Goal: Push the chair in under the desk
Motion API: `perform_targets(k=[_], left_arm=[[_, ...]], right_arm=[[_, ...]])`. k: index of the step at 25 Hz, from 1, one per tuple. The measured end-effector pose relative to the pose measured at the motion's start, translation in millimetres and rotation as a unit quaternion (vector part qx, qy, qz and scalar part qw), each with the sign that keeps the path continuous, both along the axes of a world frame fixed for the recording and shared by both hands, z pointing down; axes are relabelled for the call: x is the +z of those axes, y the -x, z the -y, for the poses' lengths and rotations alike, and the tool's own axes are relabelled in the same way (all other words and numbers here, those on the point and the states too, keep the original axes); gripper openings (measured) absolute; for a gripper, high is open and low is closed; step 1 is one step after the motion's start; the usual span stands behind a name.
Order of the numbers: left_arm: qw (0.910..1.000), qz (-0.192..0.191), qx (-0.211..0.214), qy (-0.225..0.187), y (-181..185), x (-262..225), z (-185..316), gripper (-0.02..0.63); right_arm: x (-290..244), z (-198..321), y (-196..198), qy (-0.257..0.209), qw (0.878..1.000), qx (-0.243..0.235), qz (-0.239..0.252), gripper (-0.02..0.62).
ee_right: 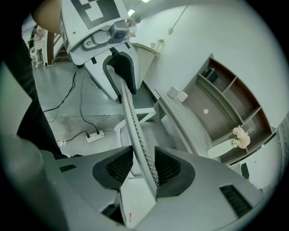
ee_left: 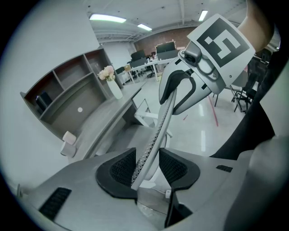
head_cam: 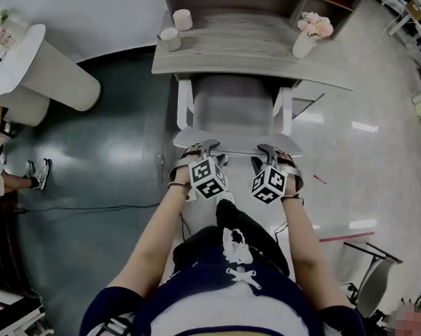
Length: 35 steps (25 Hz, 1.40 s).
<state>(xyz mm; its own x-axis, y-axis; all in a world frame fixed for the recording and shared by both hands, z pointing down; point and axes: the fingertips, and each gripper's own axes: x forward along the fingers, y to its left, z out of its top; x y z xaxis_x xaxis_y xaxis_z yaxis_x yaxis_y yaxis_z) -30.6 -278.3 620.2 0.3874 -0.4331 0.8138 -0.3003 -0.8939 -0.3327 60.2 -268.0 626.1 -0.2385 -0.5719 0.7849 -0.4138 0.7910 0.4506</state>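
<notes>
Mesh chair back (head_cam: 234,140) sat between the parted, unclamped jaws of your left gripper (head_cam: 206,146) and right gripper (head_cam: 268,150); its stiff rim looked light and easy to push.

Our right gripper (ee_right: 143,170) keeps its jaws parted around the chair back (ee_right: 129,118), whose perforated edge touches one pad. Our left gripper (ee_right: 122,83) straddles the same edge farther along, with the desk (ee_right: 183,124) beyond.

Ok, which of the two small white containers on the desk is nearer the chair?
The front container, by the near edge of the desk; the other container stands farther back.
</notes>
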Motion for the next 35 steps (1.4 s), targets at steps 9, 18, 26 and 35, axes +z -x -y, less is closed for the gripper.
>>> perform_targets(k=[9,18,26,35], left_arm=[[1.0,0.0,-0.004,-0.004,-3,0,19,0.164],[1.0,0.0,-0.007,-0.001,-5,1,39,0.164],[0.9999,0.001,-0.006,-0.008,-6,0,62,0.166],[0.9999,0.004,-0.006,-0.014,-8,-1,85,0.165]], right_arm=[[0,19,-3,-0.004,1.0,-0.001,-0.002,0.137],[1,39,-5,-0.007,1.0,-0.002,-0.004,0.137],[1,62,-6,-0.008,1.0,-0.002,-0.005,0.137],[-1,85,-9,-0.005,1.0,0.0,-0.005,0.137]])
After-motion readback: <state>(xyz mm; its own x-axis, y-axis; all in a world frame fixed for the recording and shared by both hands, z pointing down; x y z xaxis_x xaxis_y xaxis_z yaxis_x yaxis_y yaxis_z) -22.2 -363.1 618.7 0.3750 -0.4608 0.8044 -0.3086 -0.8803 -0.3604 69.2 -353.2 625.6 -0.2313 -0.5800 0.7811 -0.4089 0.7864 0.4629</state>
